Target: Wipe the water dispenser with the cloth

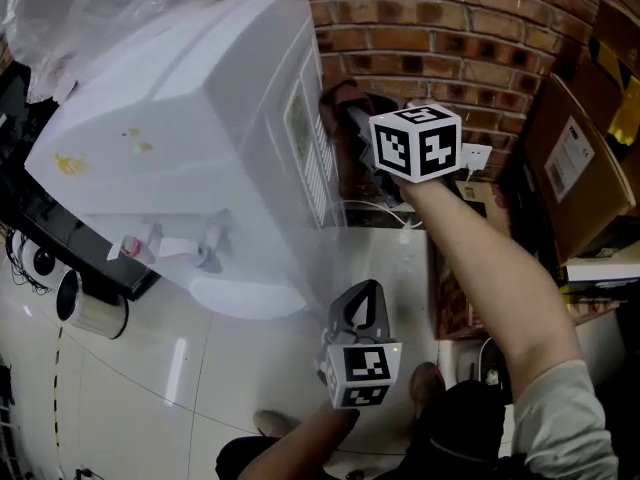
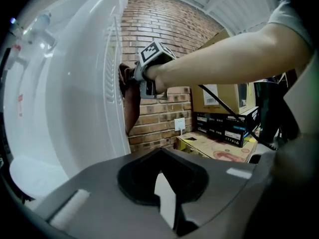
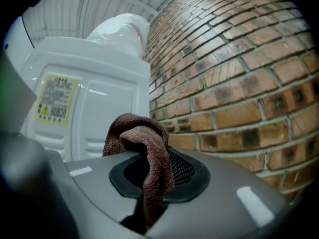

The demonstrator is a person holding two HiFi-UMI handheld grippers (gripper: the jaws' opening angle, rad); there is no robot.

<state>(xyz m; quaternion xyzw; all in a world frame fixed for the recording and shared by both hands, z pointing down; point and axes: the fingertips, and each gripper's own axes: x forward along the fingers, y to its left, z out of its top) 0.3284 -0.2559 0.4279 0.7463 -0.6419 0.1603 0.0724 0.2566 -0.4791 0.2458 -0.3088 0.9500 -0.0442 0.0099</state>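
The white water dispenser [image 1: 200, 118] stands close to a brick wall, seen from above. A brown cloth [image 1: 336, 94] lies against its ribbed back panel, by the wall, and my right gripper [image 1: 347, 116] is shut on it. In the right gripper view the cloth [image 3: 149, 143] folds up out of the jaws in front of the dispenser's back [image 3: 94, 103]. My left gripper [image 1: 368, 288] hovers lower, beside the dispenser's side, its tips together and nothing between them. The left gripper view shows the right gripper [image 2: 128, 79] pressing the cloth [image 2: 131, 108] to the dispenser [image 2: 65, 93].
The brick wall [image 1: 450, 28] runs right behind the dispenser, leaving a narrow gap. Cardboard boxes [image 1: 580, 158] are stacked to the right, and a wall socket [image 2: 179, 124] with a cable sits low on the wall. A clear plastic bag [image 1: 90, 8] covers the dispenser's top. Black equipment [image 1: 60, 238] stands at the left.
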